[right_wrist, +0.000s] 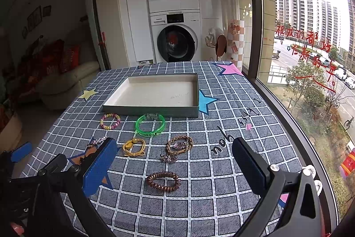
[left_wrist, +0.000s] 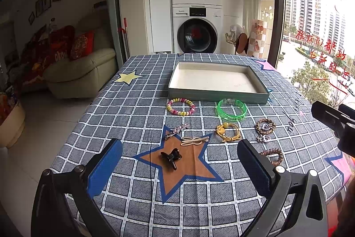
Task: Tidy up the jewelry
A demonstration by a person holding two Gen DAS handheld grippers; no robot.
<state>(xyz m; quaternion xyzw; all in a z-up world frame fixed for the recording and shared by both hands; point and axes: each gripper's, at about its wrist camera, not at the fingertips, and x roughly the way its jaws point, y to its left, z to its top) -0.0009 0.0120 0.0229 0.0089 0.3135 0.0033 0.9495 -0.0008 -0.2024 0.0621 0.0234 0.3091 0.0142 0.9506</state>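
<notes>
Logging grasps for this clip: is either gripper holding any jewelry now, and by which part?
Nothing is held. The left gripper and right gripper are both open above the tablecloth.

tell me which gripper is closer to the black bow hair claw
Left. The left gripper frames the black bow hair claw between its open fingers; the right gripper hangs over the brown coil tie.
</notes>
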